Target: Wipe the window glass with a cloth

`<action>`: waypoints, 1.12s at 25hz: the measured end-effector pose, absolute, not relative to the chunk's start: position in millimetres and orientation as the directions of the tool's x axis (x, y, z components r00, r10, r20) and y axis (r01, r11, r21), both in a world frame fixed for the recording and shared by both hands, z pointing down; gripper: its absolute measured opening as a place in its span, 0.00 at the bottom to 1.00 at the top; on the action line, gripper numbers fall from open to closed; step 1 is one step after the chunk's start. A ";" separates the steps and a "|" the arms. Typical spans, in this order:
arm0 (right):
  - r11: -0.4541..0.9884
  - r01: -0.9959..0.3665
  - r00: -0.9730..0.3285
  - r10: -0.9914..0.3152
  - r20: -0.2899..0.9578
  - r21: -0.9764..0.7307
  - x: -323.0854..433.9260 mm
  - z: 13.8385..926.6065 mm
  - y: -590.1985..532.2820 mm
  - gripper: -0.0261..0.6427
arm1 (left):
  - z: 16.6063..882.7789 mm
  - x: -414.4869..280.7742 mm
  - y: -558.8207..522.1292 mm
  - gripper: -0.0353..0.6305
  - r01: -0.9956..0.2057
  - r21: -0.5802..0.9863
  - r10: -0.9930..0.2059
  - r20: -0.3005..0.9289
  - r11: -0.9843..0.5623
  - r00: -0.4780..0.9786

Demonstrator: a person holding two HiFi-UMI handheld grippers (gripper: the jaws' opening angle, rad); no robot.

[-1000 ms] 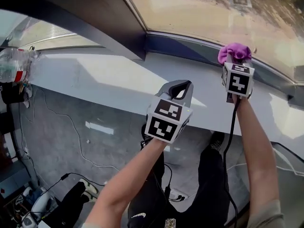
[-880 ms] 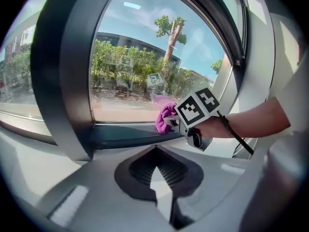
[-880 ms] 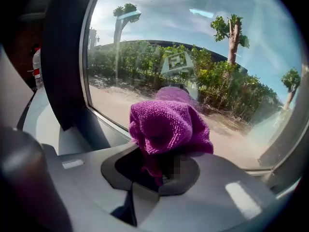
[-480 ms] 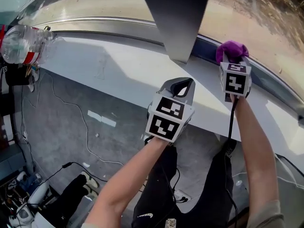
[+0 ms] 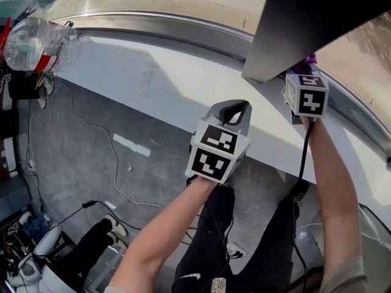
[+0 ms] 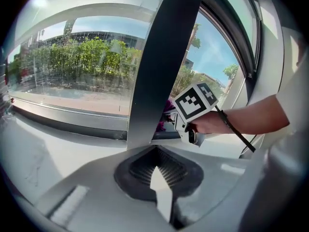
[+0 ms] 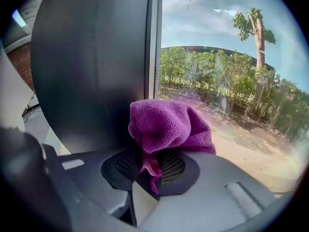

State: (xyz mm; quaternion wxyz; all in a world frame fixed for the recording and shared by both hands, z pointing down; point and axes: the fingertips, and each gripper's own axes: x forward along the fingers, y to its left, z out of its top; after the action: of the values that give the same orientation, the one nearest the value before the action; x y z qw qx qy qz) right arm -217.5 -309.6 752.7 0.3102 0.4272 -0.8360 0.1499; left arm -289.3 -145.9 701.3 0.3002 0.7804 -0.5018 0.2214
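Note:
My right gripper (image 7: 150, 166) is shut on a bunched purple cloth (image 7: 166, 127). The cloth is held up close to the window glass (image 7: 231, 71), right beside the dark window post (image 7: 96, 57). In the head view the right gripper's marker cube (image 5: 307, 95) sits above the white sill (image 5: 153, 84), and the post (image 5: 317, 23) hides all but a scrap of cloth (image 5: 311, 58). My left gripper (image 5: 227, 112) hovers over the sill's near edge, shut and holding nothing. Its own view shows the right gripper (image 6: 193, 105) and the cloth (image 6: 166, 112) behind the post (image 6: 164, 57).
A clear plastic bottle (image 5: 36, 41) lies at the left end of the sill. The metal window frame (image 5: 183, 29) runs along the back of the sill. Cables (image 5: 91, 145) trail over the grey floor below, where a person's legs (image 5: 244, 249) stand.
The head view has swung, so the dark post now stands over the right gripper and covers most of the cloth. Both grippers keep nearly the same places and holds.

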 end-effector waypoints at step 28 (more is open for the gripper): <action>0.634 -0.758 -0.368 -0.608 0.704 0.152 -24.4 760.3 -300.6 0.19 | 709.9 -102.0 -167.8 0.05 -0.844 0.282 -0.547 0.659 -0.456 0.516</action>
State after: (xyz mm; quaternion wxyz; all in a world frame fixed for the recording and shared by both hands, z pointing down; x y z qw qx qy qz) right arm -24.4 -300.6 760.3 0.3783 0.4159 -0.8210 0.0993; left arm -102.0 -167.8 709.9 0.3008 0.8169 -0.4258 0.2466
